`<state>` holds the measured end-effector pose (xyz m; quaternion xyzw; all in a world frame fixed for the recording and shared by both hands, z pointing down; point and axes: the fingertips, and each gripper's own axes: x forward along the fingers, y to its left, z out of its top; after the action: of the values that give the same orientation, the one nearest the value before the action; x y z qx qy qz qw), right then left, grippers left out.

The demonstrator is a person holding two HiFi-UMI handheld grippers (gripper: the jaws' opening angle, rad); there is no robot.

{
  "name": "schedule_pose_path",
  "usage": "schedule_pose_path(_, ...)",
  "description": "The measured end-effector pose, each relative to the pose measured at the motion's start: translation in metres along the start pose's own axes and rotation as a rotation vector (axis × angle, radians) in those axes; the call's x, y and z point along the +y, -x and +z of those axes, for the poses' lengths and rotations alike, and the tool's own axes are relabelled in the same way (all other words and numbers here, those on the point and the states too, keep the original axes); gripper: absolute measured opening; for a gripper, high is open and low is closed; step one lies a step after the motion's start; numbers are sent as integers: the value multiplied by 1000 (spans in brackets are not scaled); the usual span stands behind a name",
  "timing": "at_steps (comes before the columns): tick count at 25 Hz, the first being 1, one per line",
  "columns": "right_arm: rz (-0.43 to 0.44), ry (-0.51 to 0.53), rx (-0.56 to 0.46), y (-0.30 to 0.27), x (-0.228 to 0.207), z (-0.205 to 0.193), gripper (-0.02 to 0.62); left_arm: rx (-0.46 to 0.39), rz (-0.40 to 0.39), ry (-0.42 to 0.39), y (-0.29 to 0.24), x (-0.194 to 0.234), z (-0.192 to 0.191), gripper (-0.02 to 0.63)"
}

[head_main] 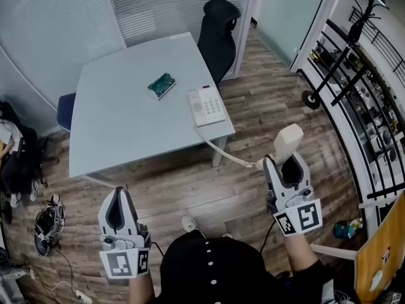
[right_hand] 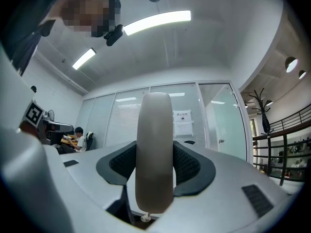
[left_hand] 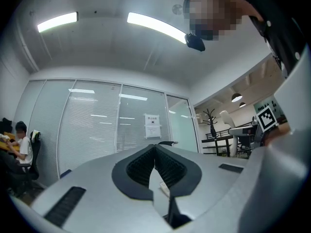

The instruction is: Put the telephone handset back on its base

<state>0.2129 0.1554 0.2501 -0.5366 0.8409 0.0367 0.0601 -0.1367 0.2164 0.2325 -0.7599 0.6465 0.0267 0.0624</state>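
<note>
The white telephone base sits near the right front corner of the grey table. Its coiled cord runs off the table edge to the beige handset. My right gripper is shut on the handset, holding it upright over the floor, to the right of the table and nearer me. In the right gripper view the handset stands clamped between both black pads. My left gripper hovers over the floor in front of the table, shut and empty; its pads meet at the tip.
A green packet lies mid-table. A black office chair stands behind the table, a blue seat at its left. A helmet and bags lie on the floor left. A railing and coat stand line the right.
</note>
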Motion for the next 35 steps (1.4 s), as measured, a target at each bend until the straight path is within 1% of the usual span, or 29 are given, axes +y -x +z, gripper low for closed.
schedule_pose_path(7, -21, 8, -2, -34, 6, -4, 232, -5, -17, 16, -28, 26, -10, 15)
schedule_pose_path(16, -60, 23, -2, -68, 28, -7, 232, -9, -49, 38, -53, 70, -17, 15)
schedule_pose_path(20, -75, 19, 18, -70, 34, -16, 232, 21, -84, 58, -59, 67, -33, 15)
schedule_pose_path(25, -77, 18, 34, -78, 32, -26, 232, 41, -99, 67, -69, 68, -47, 15)
schedule_pose_path(35, -42, -4, 32, -119, 17, -36, 232, 42, -69, 50, -99, 70, -48, 15)
